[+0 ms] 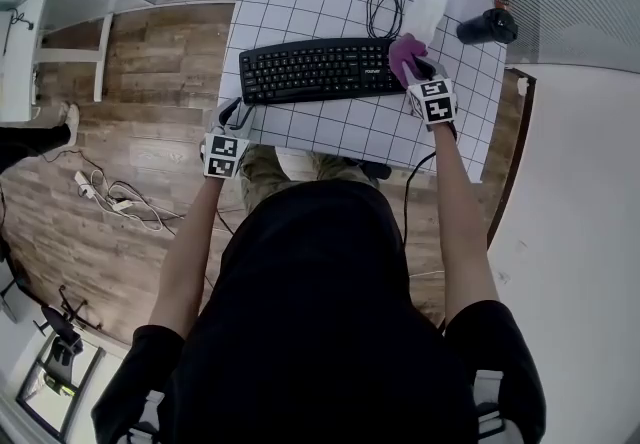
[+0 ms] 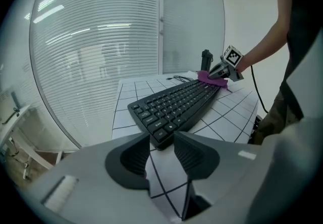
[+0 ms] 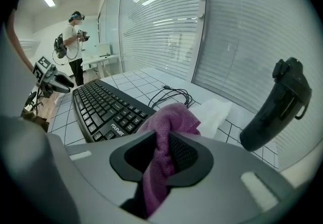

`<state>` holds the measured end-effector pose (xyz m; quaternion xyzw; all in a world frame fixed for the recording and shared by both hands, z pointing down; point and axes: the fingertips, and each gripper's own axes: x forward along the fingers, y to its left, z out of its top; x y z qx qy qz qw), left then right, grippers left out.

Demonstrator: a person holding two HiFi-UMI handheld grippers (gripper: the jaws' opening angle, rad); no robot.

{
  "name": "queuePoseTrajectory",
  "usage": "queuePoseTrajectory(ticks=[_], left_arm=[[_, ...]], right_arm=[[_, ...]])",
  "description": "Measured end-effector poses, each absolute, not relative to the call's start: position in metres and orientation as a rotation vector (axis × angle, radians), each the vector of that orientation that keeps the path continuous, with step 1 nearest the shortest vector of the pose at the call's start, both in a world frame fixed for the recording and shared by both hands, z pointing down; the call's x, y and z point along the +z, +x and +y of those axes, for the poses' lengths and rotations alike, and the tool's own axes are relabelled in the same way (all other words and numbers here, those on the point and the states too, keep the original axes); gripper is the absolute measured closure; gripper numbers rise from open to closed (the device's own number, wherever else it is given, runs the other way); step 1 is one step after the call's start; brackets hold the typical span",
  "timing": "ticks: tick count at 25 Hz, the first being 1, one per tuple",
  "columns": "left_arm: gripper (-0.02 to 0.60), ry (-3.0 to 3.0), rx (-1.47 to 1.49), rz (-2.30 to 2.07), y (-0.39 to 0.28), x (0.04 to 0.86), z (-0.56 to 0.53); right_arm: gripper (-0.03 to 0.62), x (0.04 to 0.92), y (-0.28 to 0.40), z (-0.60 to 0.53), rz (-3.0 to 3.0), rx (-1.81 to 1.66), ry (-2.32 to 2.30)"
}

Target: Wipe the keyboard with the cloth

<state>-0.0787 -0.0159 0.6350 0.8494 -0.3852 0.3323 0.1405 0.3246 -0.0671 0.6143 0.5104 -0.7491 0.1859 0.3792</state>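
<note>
Seemingly poised to wipe: right gripper (image 3: 164, 156) pinching the cloth (image 3: 170, 116) at three o'clock on the keyboard (image 1: 315, 69), left gripper (image 2: 161, 153) spread empty; next, sweep toward nine.

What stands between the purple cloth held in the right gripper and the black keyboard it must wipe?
Nothing visible. The purple terry cloth, clamped in the right gripper, is at the right end of the black computer keyboard. The coiled black cable and flat white sheet lie beyond it, off the path.
</note>
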Motion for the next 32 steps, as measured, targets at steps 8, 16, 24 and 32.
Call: queuePoseTrajectory(ticks=[8,16,24,32], left_arm=[[0.409,2.397,0.967,-1.066,-0.071,0.649,-0.016],[0.4,2.4,1.004,-1.078,-0.073,0.65,-0.017],[0.402,2.39,0.991,-1.085,-0.073,0.652,-0.018],[0.402,2.377,0.958,-1.085,-0.074,0.654,-0.018]], right_arm=[[0.503,0.616,0.316,-0.068,-1.927,0.492,1.315],[0.503,0.617,0.296,-0.072,-1.984,0.496,1.288],[0.505,0.618,0.28,-0.075,-2.028,0.503,1.244],[0.505,0.619,0.265,-0.078,-2.054,0.5,1.222]])
